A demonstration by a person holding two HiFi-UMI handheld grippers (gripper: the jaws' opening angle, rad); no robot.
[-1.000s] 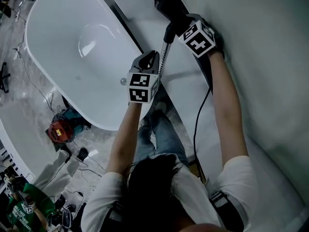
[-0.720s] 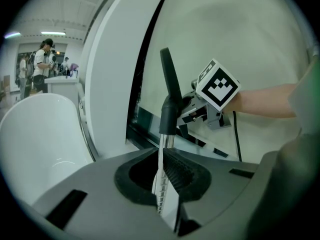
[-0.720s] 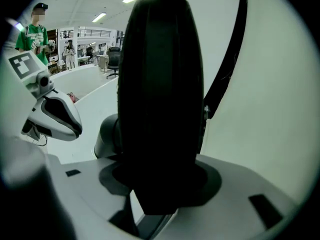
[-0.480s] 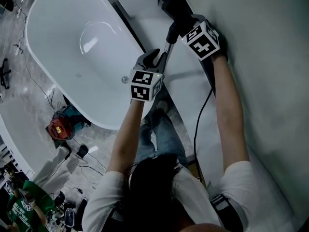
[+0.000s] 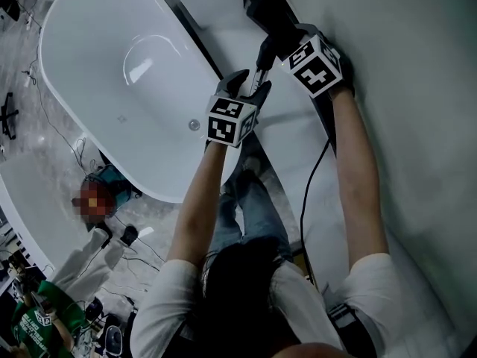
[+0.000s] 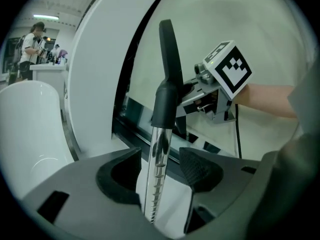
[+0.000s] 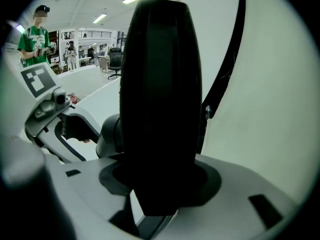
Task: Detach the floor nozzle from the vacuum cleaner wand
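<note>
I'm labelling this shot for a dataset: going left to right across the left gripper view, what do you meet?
A person at the counter → vacuum wand → right tongs → forearm.

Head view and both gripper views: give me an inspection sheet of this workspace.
surface: white panel beside the tub, with grey floor below.
job's things: chrome wand seated in the black nozzle, not yet detached.
clutter: small gear on the floor.
grippers: left gripper is opening, with the wand between its fingers but not pressed. Right gripper is clamped on the nozzle.
cables: black cable runs down beside the right arm.
surroundings: person in green stands at the lower left.
</note>
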